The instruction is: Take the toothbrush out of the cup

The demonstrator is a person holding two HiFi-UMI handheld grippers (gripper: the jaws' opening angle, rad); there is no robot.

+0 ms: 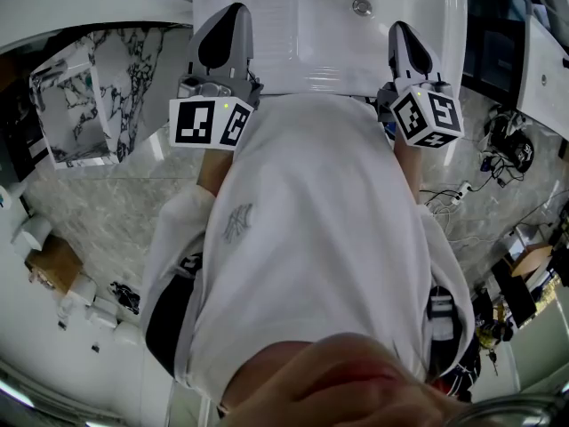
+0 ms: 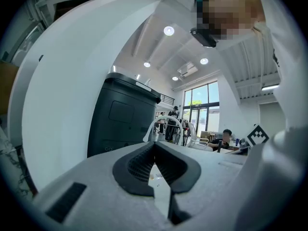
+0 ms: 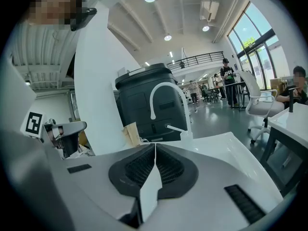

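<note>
Left tongs (image 1: 233, 12) and right tongs (image 1: 399, 28) are held closed and empty over the sink (image 1: 311, 38), apparently poised to start; no cup is in sight.

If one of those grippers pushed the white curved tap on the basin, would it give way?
Probably not: the tap rises as a rigid-looking arch from the basin, so it seems fixed. Its smooth white finish may be slippery. The thin side lever would likely swing instead.

We find no plain words or numbers, only a small grey emblem (image 1: 236, 223) of interlaced letters on the white shirt (image 1: 329, 203), too faint to spell out, black-and-white square markers on the cube (image 1: 212, 123) of the left gripper (image 1: 236, 9) and on the cube (image 1: 428, 117) of the right gripper (image 1: 396, 27), without letters
</note>
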